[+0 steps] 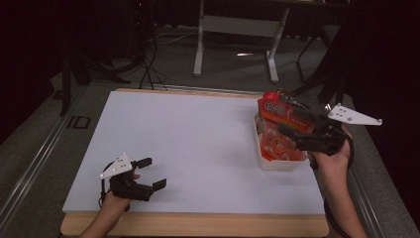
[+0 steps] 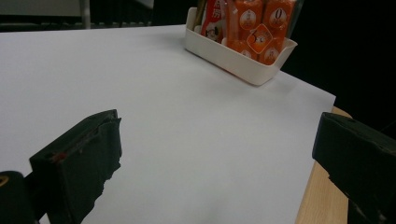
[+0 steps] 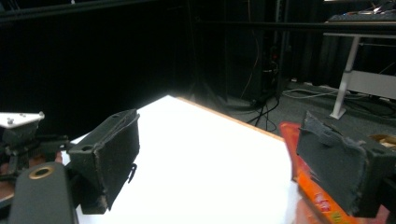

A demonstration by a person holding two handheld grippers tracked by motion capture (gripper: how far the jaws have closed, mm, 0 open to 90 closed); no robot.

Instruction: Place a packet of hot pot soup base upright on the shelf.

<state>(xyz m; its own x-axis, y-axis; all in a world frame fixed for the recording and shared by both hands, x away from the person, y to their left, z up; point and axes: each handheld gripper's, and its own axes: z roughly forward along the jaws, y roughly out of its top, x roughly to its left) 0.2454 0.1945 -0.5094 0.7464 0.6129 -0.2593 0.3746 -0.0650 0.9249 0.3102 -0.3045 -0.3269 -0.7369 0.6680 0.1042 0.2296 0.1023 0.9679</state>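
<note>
Left gripper view: we read orange packets (image 2: pixel 254 28) upright in white bin (image 2: pixel 233 56), upper centre.
Left gripper (image 1: pixel 148 173): jaws apart, empty, lower left.
Right gripper (image 1: pixel 289 130): jaws apart over bin, beside a packet.

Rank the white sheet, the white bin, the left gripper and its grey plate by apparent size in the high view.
1. White sheet
2. White bin
3. Left gripper, though it sits nearer the camera, so its place against the bin is unsure
4. Grey plate

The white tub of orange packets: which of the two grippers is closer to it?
The right gripper is nearer, hovering right over the white tub. The left gripper sits open far across the table.
</note>
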